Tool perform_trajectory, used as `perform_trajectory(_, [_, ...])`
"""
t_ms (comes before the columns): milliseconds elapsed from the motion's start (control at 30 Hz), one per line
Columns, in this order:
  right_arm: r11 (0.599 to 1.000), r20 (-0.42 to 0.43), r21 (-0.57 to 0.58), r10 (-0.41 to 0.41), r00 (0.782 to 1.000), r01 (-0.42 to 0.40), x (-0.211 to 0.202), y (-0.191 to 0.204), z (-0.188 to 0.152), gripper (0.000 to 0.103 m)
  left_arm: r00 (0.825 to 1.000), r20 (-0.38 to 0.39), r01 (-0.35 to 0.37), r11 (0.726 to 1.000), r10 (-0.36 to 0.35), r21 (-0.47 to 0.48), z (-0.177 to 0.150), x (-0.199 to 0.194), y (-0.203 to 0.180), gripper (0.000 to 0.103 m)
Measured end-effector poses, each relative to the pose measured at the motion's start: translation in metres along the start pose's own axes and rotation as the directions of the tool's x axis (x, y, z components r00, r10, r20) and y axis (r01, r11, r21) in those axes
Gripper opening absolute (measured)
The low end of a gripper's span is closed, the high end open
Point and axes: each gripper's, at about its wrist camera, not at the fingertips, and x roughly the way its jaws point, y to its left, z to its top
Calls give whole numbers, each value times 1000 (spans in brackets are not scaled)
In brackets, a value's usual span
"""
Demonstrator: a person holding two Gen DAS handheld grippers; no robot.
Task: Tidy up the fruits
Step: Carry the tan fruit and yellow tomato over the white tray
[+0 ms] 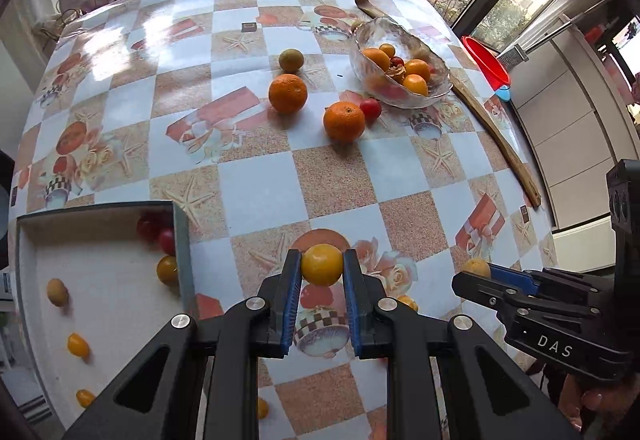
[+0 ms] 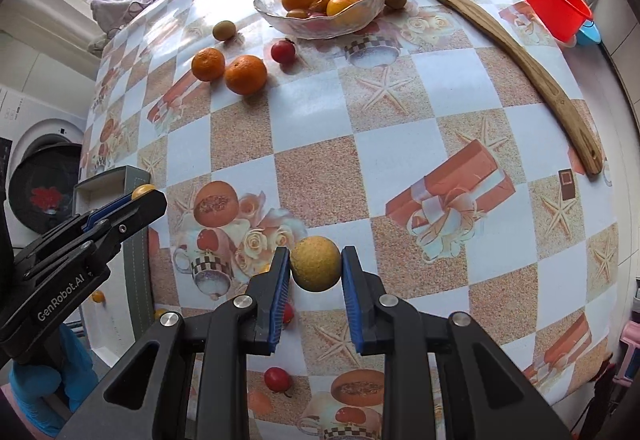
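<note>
My left gripper (image 1: 322, 266) is shut on a small yellow-orange fruit (image 1: 322, 264), held above the table just right of the white box (image 1: 104, 304). The box holds several small yellow and red fruits. My right gripper (image 2: 315, 264) is shut on a round tan-yellow fruit (image 2: 315, 264) above the table's near side; it also shows in the left wrist view (image 1: 476, 268). The left gripper shows in the right wrist view (image 2: 146, 195) over the box edge. A glass bowl (image 1: 362, 39) of fruits stands at the back. Two oranges (image 1: 288, 93) (image 1: 344, 121), a red tomato (image 1: 370, 108) and a greenish fruit (image 1: 291, 60) lie loose.
A long curved wooden stick (image 2: 520, 51) lies along the table's right side. A red plastic bowl (image 2: 556, 7) stands at the far right. Small red tomatoes (image 2: 278, 378) lie near the front edge under my right gripper. A washing machine (image 2: 36, 175) is at the left.
</note>
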Motion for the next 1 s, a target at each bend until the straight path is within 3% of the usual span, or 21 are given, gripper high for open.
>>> perform_trajectory(433, [978, -53, -203, 38, 998, -48, 14, 112, -10, 28, 996, 31, -82, 981, 89, -178, -60, -55, 94, 22])
perform_trajectory(833, [928, -171, -353, 61, 983, -119, 56, 212, -35, 28, 985, -59, -171, 934, 161, -313, -136, -65, 169, 22])
perform_trajectory(1000, [912, -213, -396, 22, 977, -107, 78, 235, -39, 28, 977, -109, -208, 923, 182, -325, -156, -54, 182, 22])
